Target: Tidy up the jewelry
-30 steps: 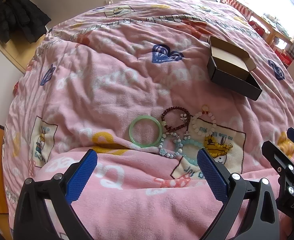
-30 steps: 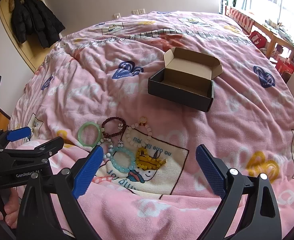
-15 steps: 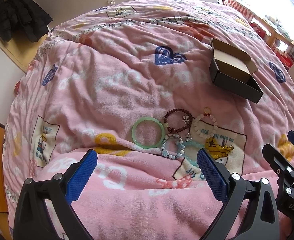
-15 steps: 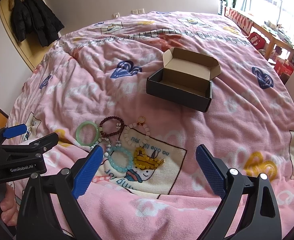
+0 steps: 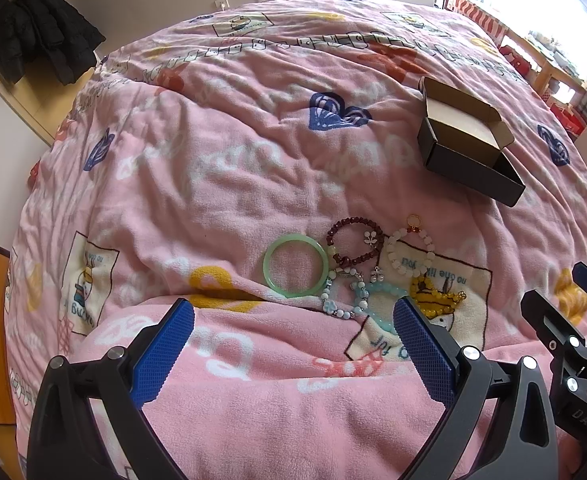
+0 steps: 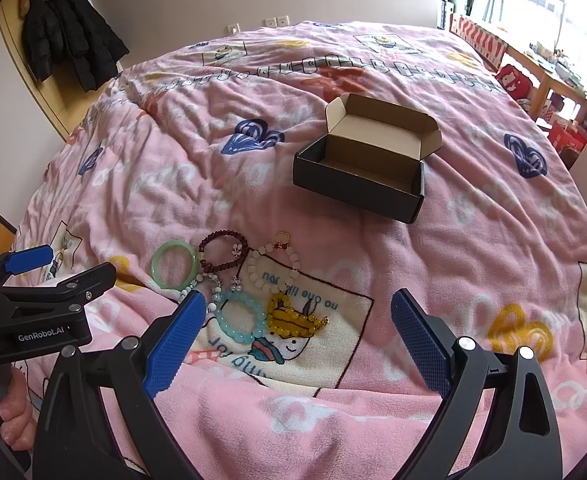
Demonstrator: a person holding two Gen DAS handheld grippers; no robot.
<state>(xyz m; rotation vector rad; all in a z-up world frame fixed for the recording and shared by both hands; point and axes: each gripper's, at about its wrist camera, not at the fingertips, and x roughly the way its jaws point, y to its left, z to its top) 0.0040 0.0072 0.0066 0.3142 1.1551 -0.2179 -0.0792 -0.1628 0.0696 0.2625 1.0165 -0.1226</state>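
Observation:
Several bracelets lie together on the pink blanket: a green bangle (image 5: 295, 265) (image 6: 175, 264), a dark red bead bracelet (image 5: 355, 241) (image 6: 224, 254), a white bead bracelet (image 5: 410, 250) (image 6: 274, 266), a light blue bead bracelet (image 6: 240, 317), a pale flower bead bracelet (image 5: 343, 295) and a yellow bead bracelet (image 6: 293, 316). An open black box (image 5: 469, 152) (image 6: 363, 164) stands empty further back. My left gripper (image 5: 293, 336) and right gripper (image 6: 297, 332) are both open and empty, just short of the bracelets.
The pink patterned blanket (image 5: 233, 160) covers the whole bed. Black coats (image 6: 69, 24) hang on the left wall. A wooden table (image 6: 549, 76) with clutter stands by the window on the right.
Both grippers have drifted slightly; the bracelets and box sit a little lower and closer in the views. Nothing was picked up and the jaws stayed open.

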